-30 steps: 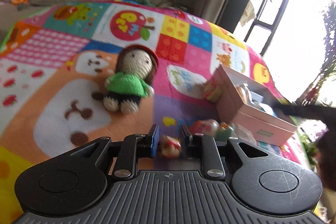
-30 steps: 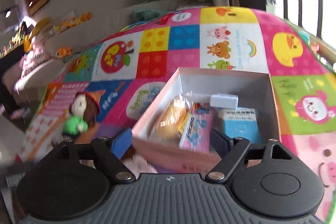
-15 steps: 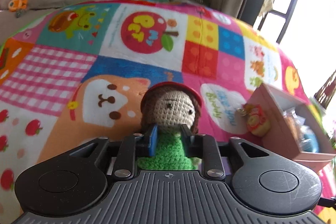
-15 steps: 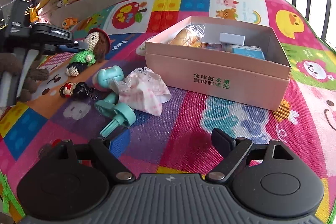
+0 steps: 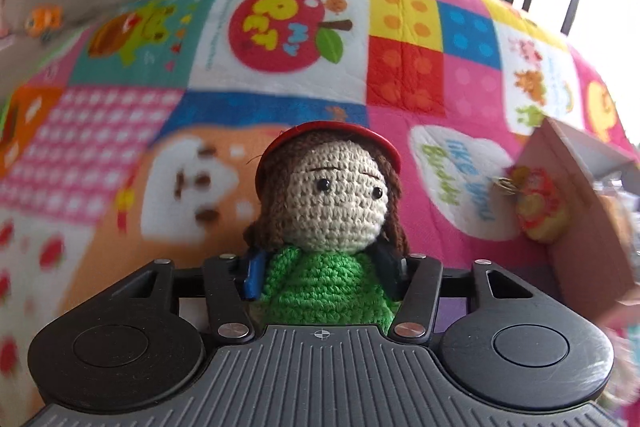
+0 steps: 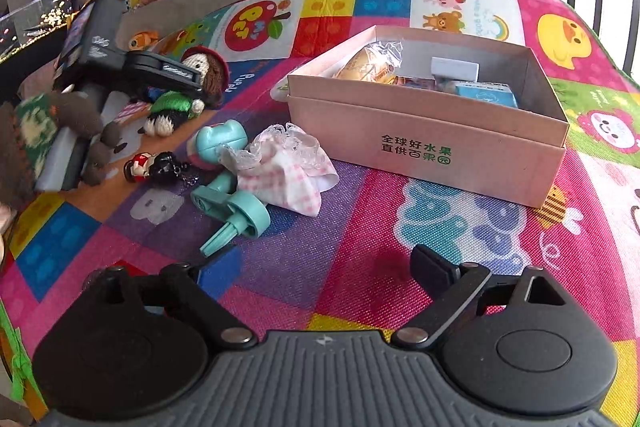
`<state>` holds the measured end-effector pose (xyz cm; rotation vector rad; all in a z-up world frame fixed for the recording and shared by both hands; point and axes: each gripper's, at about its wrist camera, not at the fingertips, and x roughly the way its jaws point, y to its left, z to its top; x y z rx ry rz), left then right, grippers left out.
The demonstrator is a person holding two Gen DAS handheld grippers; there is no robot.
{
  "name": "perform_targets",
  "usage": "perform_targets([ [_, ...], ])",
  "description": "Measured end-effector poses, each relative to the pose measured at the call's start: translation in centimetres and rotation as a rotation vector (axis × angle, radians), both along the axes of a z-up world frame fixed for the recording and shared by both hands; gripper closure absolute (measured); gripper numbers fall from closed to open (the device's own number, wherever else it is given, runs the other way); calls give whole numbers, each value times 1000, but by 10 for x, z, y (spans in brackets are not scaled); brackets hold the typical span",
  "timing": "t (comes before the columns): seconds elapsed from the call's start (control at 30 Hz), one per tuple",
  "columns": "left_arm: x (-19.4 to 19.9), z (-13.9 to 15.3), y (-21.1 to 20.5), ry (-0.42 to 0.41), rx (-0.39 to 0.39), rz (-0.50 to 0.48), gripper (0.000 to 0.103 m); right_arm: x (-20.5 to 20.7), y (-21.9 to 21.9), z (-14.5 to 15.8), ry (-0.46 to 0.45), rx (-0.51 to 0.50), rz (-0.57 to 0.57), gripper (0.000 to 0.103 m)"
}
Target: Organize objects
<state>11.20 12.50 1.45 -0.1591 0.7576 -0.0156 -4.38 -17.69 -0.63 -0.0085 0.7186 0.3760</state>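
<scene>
A crocheted doll with brown hair, a red hat and a green top lies on the colourful play mat. My left gripper has its jaws opening, and the doll's green body sits between the two fingers; I cannot see the pads pressing on it. In the right wrist view the same doll lies at the left under the left gripper. My right gripper hangs low over the mat with its jaws opening and nothing between them. The pink cardboard box stands ahead of it to the right.
The box holds a wrapped bun, a white block and a blue packet. On the mat left of it lie a teal plastic toy, a pink-white doll dress and a small keychain figure. A yellow-red toy leans on the box. A knitted sleeve fills the far left.
The left gripper moved from a small toy up to the doll and widened its jaws around the green body. The right gripper sank from above the box to low over the mat.
</scene>
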Motion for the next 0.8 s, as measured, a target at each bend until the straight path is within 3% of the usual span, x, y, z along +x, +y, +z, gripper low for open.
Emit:
perform_targets([
  [0.1, -42, 1, -12, -6, -28, -82, 46, 5, 3, 10, -15, -22, 16, 11],
  [0.2, -86, -1, -22, -13, -91, -131, 46, 22, 11, 51, -78, -13, 74, 11],
  [0.33, -117, -7, -31, -76, -110, -147, 46, 87, 41, 113, -56, 13, 89, 11],
  [0.4, -120, -12, -28, -108, -138, -135, 46, 132, 64, 125, -10, -10, 66, 23],
  [0.47, -121, -13, -21, -115, -193, -127, 46, 179, 92, 120, 72, -81, 35, 59],
  [0.6, -124, -16, -12, -130, -270, -117, 46, 248, 137, 79, 163, -308, -79, 68],
  [0.7, -125, -17, -9, -135, -289, -112, 46, 271, 154, 48, 181, -460, -132, 77],
  [0.8, -125, -18, -8, -136, -301, -111, 46, 276, 162, 33, 209, -528, -118, 81],
])
